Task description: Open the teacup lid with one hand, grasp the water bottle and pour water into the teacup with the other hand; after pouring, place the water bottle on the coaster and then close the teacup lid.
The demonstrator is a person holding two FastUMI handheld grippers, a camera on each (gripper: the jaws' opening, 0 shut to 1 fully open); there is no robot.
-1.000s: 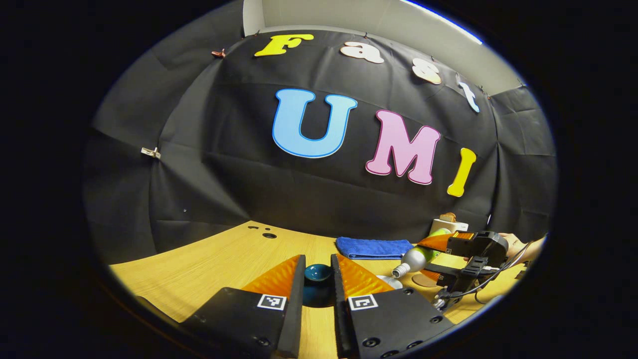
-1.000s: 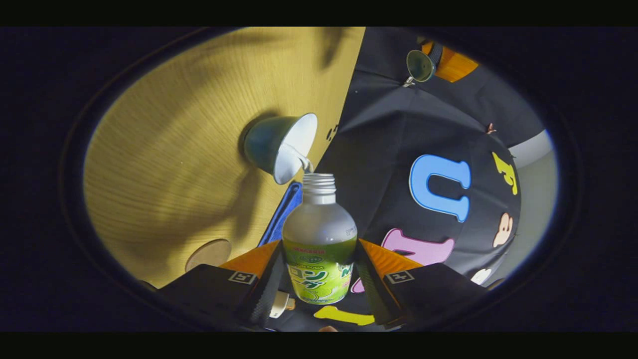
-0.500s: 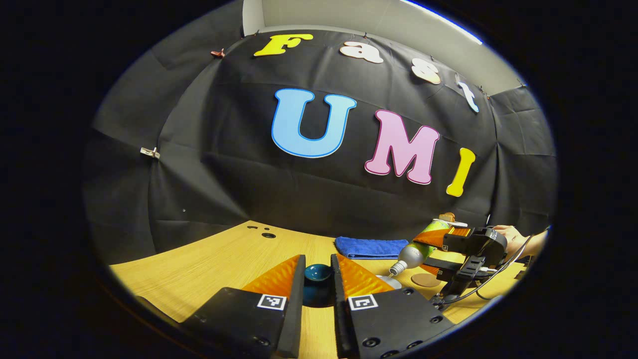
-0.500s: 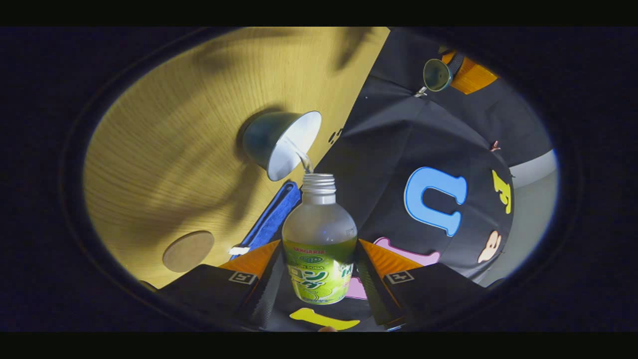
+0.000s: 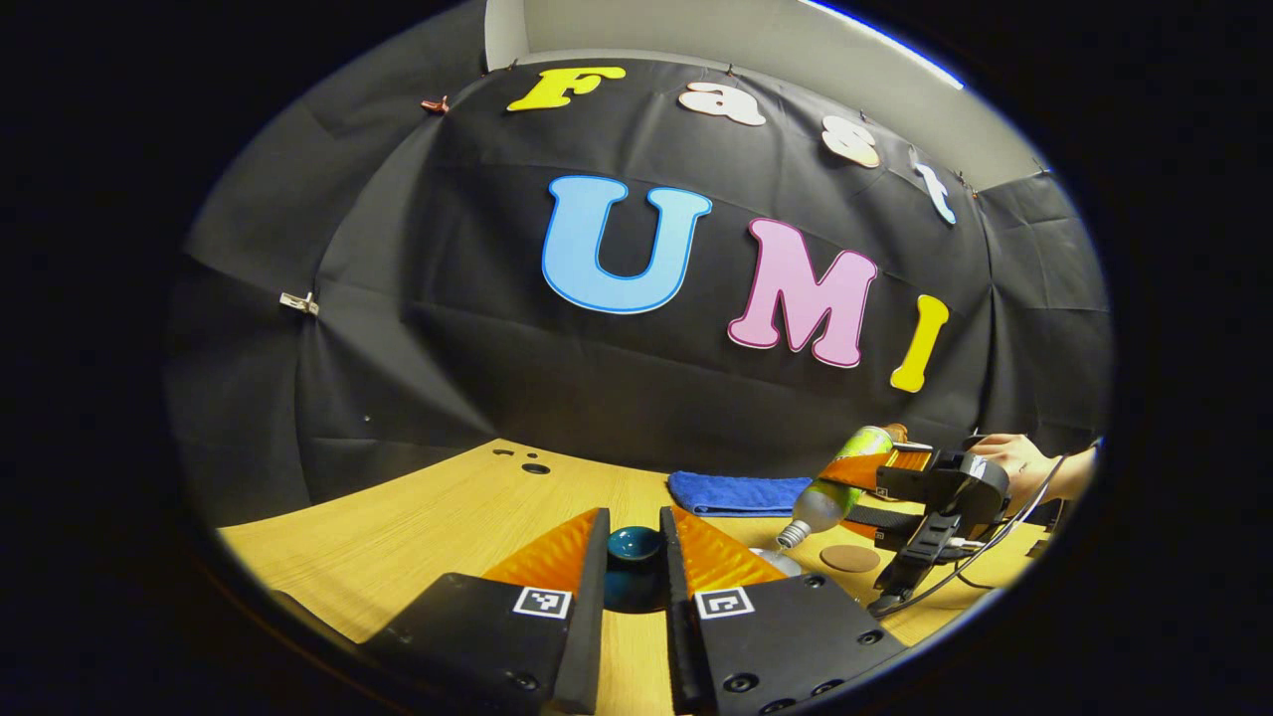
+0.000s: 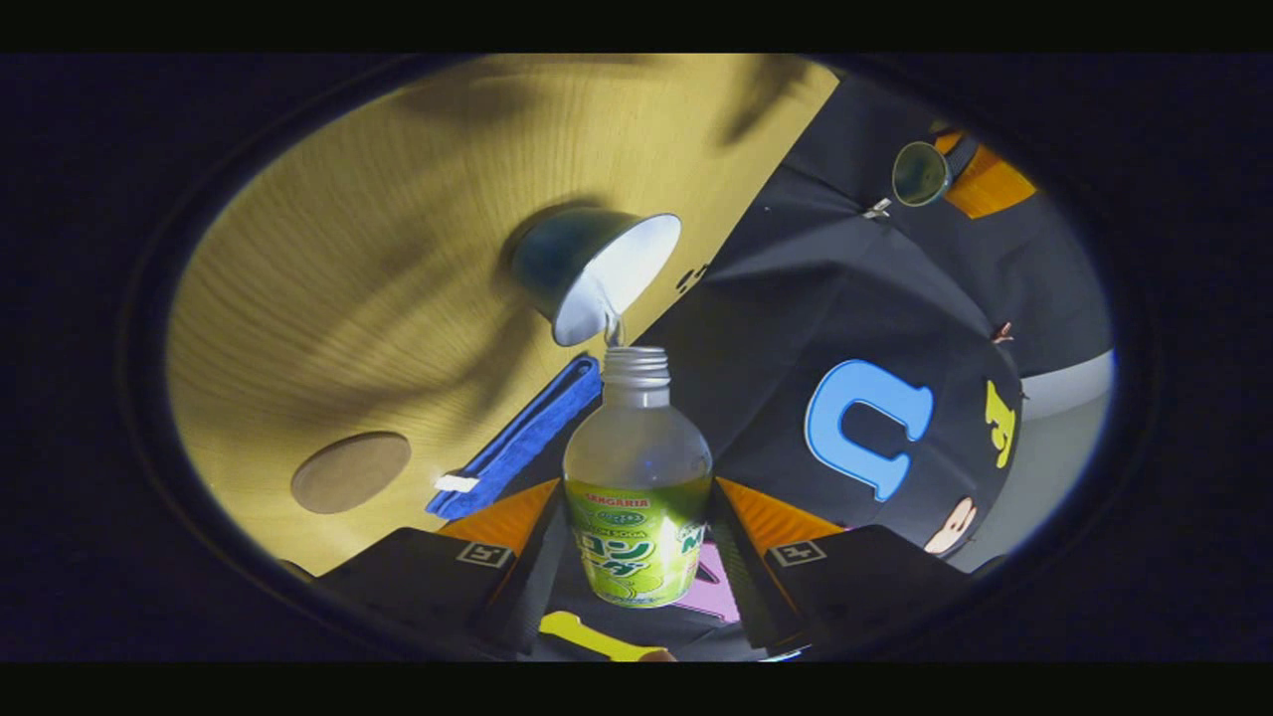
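In the left gripper view, my left gripper (image 5: 634, 521) is shut on the dark teal teacup lid (image 5: 635, 545) and holds it above the wooden table (image 5: 448, 517). To the right, my right gripper (image 5: 875, 489) is shut on the green-labelled water bottle (image 5: 835, 487), tilted mouth-down over the teacup rim (image 5: 778, 562). In the right gripper view, the right gripper (image 6: 636, 492) grips the bottle (image 6: 636, 467). A thin stream of water (image 6: 615, 328) runs from its mouth into the white-lined teacup (image 6: 597, 268). The lid (image 6: 919, 174) hangs far off in the left gripper.
A round brown coaster (image 6: 350, 471) lies on the table near the cup, and the coaster (image 5: 848, 558) sits under the right gripper. A folded blue cloth (image 5: 738, 493) lies at the back by the booth wall. A hand (image 5: 1014, 462) holds the right gripper.
The bottle has tipped steeper and the right gripper has risen a little, uncovering the coaster. Water keeps running into the cup. The left gripper with the lid has stayed still.
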